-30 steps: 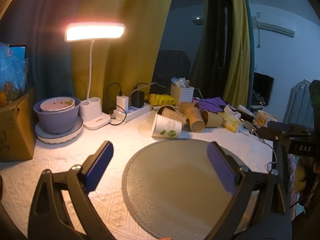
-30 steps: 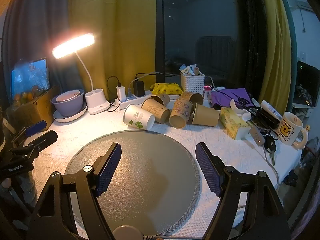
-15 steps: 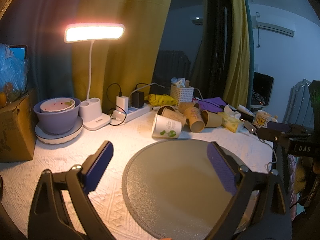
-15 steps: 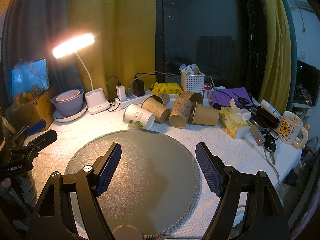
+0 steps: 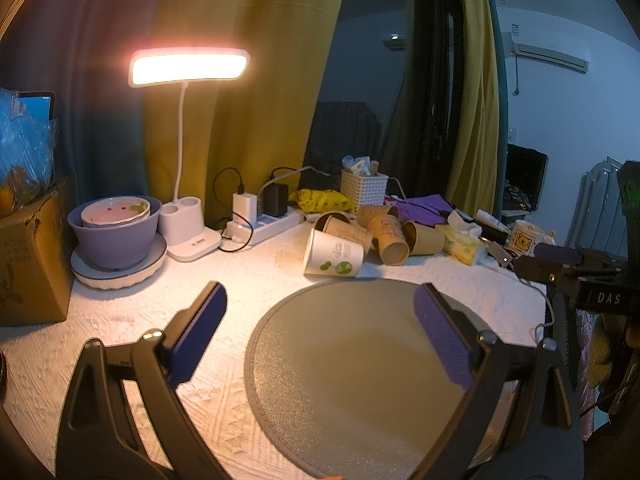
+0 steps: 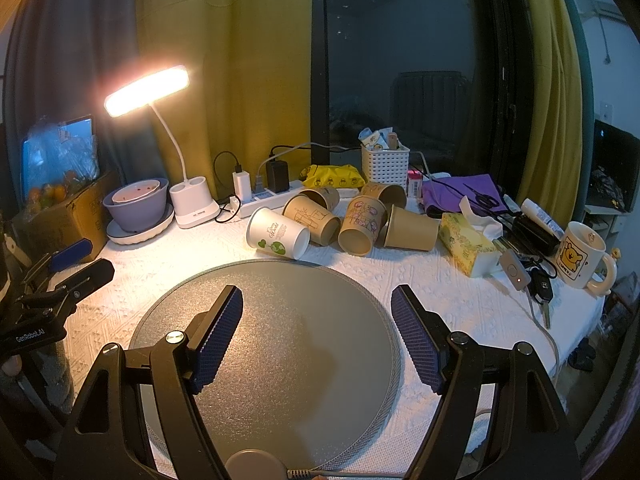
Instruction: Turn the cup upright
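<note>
1. At far left, a cardboard box (image 6: 60, 216) stands on the white tablecloth (image 6: 460, 300), with a purple bowl (image 6: 138, 204) on a white plate just beside it.
2. A lit desk lamp (image 6: 148, 90) rises from a white base, and a power strip (image 6: 260, 200) with plugged-in chargers lies next to that base.
3. The left gripper (image 5: 320, 332) hangs above the near edge of the table with its jaws spread wide and nothing between them.
4. A round grey mat (image 6: 272, 340) lies flat at the centre of the cloth.
5. The right gripper (image 6: 316, 332) hangs over the mat, jaws equally wide apart and empty.
6. The white paper cup (image 6: 278, 234) with green print lies on its side just beyond the far rim of the mat, touching neither gripper.
7. Several brown paper cups (image 6: 362, 226) lie on their sides in a cluster immediately right of the white cup.
8. Further right sit a tissue box (image 6: 468, 244), a set of keys (image 6: 536, 284) and an upright bear mug (image 6: 580, 254).
</note>
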Motion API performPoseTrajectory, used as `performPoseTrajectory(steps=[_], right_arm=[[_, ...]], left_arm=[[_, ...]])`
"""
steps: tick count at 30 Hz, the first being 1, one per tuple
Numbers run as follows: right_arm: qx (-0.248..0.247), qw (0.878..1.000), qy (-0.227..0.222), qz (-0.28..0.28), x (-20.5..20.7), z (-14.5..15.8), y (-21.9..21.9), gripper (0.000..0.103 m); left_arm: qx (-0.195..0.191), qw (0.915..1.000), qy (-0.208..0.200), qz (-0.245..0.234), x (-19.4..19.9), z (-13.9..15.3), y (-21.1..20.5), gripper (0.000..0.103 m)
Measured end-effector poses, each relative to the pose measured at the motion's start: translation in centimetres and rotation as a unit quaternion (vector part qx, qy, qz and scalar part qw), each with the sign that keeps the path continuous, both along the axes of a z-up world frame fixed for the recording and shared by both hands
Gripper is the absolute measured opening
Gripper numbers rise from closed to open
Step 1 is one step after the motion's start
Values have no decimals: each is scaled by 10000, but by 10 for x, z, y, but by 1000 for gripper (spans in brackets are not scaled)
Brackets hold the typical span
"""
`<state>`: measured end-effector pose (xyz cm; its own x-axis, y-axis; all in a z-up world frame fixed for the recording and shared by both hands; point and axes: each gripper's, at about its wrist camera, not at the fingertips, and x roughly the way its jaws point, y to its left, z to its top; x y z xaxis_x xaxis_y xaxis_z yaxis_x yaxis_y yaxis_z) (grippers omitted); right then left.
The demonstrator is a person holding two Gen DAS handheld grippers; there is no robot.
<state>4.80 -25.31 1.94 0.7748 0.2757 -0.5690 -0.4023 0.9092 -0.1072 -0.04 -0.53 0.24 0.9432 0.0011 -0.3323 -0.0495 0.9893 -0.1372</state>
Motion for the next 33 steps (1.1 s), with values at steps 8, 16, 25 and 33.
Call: performPoseTrajectory(steps=[8,16,25,33], right_arm=[[2,10000,-1,3,0,0,0,80],[5,10000,1,0,0,0,1,80],[3,10000,1,-3,-1,0,3,80],[3,10000,5,0,-1,-1,3,80]], left_arm=[[5,10000,-5,-4,-3,2,3,96],[23,10000,6,-20,-2,3,3,96],[36,10000,4,-25,-3,4,3,96],[41,10000,9,-31,-3,4,3,96]])
